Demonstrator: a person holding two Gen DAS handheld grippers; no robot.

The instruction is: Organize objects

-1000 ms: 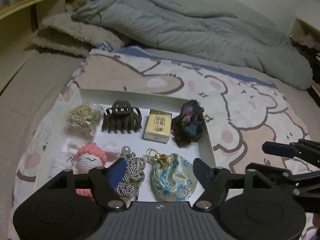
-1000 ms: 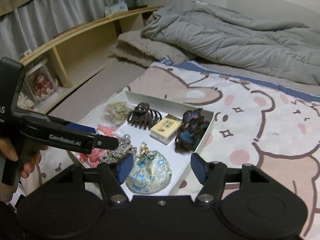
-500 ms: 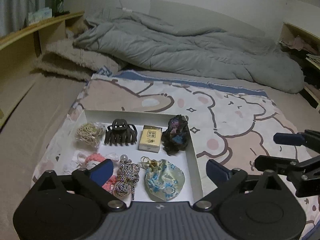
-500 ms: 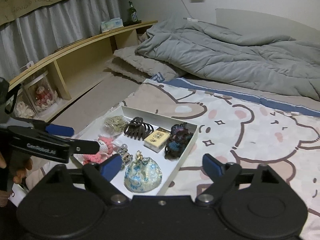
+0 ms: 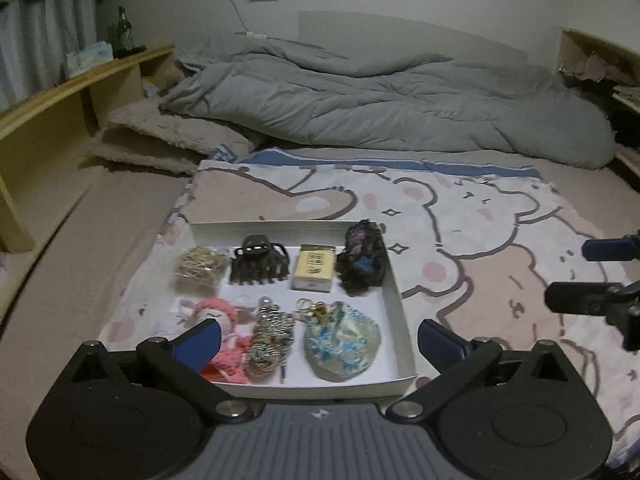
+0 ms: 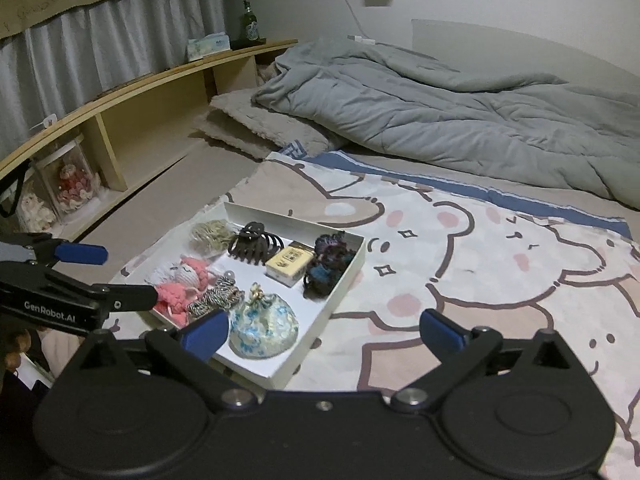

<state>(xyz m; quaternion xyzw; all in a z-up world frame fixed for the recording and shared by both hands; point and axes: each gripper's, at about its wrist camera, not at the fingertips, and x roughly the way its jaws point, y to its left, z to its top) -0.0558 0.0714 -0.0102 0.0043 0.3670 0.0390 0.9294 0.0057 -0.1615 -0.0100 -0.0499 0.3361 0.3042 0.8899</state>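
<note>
Both grippers hang above the bed, holding nothing. The left gripper (image 5: 318, 338) has its jaws wide apart, and so does the right gripper (image 6: 322, 330). The white box (image 5: 394, 292) of small things sits mid-frame on the bear blanket (image 5: 480, 216).

A home bedroom. A bed (image 6: 168, 200) carries a rumpled grey quilt (image 6: 460, 112), a plush pillow (image 6: 260, 128) and a cartoon-bear blanket (image 6: 500, 264). A wooden bedside shelf (image 6: 160, 80) holds a green bottle (image 6: 249, 20), a tissue box (image 6: 208, 46) and boxed keepsakes (image 6: 68, 184) beneath a pleated curtain (image 6: 100, 48). A charging cable (image 5: 240, 16) hangs on the white wall.
</note>
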